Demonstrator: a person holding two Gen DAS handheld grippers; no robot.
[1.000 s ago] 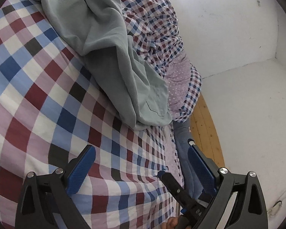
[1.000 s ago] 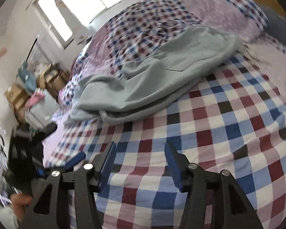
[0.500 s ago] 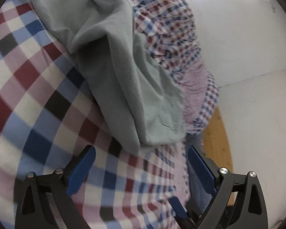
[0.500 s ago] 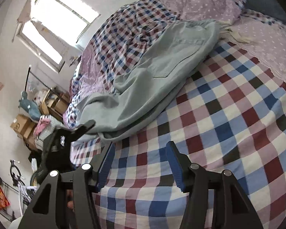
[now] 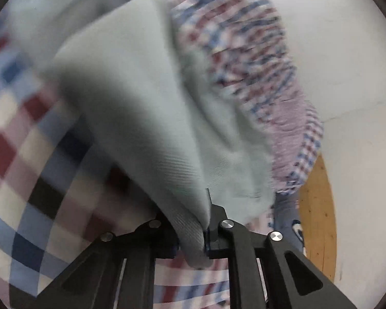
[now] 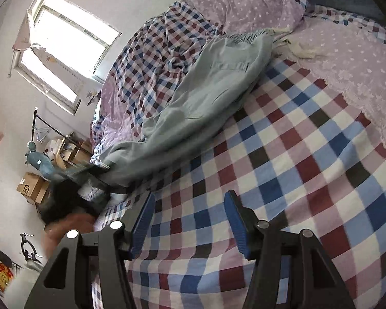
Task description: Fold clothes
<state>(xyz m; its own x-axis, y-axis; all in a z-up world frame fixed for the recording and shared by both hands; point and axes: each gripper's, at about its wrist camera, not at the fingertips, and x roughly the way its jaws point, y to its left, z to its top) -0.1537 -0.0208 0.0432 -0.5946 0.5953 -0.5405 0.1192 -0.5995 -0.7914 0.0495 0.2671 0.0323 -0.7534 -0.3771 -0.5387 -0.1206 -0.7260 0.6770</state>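
Left wrist view sits close against the grey-green garment [image 5: 151, 118]; right looks across the checked bed [image 6: 296, 170] (both share these).

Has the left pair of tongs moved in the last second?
Yes. The left tongs went forward across the checked bedspread to the grey-green trousers, which earlier lay well ahead, and closed on their edge.

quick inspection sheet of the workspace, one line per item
surface: bed with checked sheet, rumpled checked duvet behind
job's things: pale green garment lying unfolded across the bed
clutter: lilac dotted bedding at the head end
grippers: left gripper shut on the garment's edge; right gripper open, above bare sheet
cables: nothing seen
surroundings: window, cardboard boxes by white wall
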